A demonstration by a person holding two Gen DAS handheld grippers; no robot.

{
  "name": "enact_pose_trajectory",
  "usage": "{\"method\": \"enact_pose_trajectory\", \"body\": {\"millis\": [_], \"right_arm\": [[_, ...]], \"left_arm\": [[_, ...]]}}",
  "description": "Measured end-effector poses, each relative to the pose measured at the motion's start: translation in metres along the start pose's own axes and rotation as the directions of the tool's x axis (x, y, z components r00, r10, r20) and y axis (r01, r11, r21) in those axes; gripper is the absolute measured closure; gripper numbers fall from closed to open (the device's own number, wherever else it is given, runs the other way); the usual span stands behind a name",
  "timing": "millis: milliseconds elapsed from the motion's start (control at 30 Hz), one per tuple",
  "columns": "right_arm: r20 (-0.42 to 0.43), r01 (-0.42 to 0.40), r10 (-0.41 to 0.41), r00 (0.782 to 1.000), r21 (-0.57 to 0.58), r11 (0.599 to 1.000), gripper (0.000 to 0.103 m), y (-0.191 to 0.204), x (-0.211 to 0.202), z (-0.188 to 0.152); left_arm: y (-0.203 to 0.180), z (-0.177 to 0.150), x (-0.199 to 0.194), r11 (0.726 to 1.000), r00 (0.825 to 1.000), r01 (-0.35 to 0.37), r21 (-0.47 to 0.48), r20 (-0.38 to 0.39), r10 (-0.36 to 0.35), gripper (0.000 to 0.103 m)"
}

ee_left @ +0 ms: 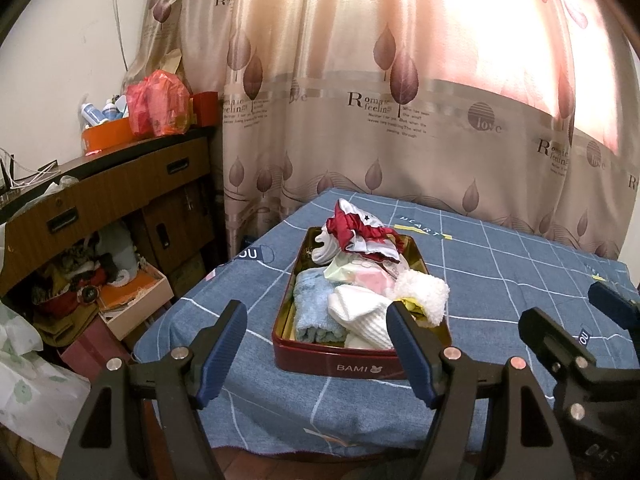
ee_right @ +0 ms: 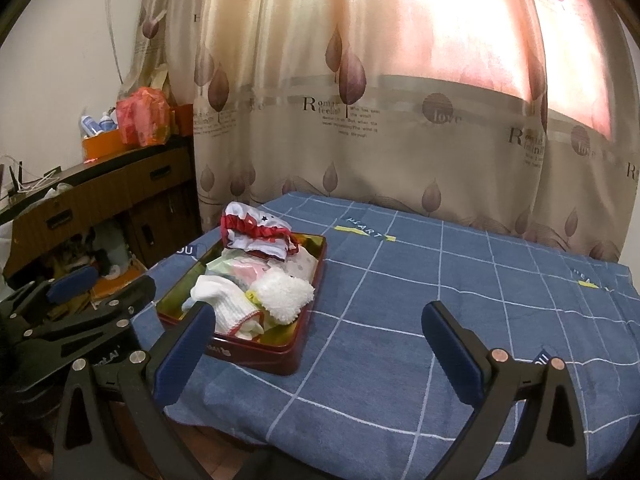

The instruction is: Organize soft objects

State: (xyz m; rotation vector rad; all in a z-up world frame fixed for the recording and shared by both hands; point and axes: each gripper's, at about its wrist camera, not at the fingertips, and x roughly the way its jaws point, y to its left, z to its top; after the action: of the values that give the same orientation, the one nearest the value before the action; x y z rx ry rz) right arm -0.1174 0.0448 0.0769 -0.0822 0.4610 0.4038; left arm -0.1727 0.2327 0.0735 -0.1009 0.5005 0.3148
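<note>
Both grippers — left gripper (ee_left: pixel 316 344) and right gripper (ee_right: pixel 318 334) — hover with jaws spread wide and empty before the red tin (ee_left: pixel 340 364) on the blue tablecloth (ee_right: pixel 420 320), packed with soft socks and cloths (ee_left: pixel 360 280).

Home, lived-in room. Leaf-print curtain (ee_left: pixel 360 100) with "Romantic feeling" text covers the window, backlit. Tabletop (ee_right: pixel 440 320) wears a blue grid cloth. Wooden cabinet (ee_left: pixel 120 188) against the wall carries bottles in an orange tub (ee_left: pixel 106 136) and a red plastic bag (ee_left: pixel 158 104); clutter spills from below.
</note>
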Motion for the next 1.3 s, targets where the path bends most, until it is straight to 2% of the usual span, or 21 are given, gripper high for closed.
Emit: {"method": "enact_pose_trajectory", "body": {"millis": [1300], "right_arm": [[-0.028,-0.003,0.004,1.000,0.006,1.000,0.001,0.0064,0.0081,-0.0002]], "left_arm": [[0.0013,-0.0011,0.0006,1.000,1.000,-0.010,-0.003,-0.007,0.010,0.029]]}}
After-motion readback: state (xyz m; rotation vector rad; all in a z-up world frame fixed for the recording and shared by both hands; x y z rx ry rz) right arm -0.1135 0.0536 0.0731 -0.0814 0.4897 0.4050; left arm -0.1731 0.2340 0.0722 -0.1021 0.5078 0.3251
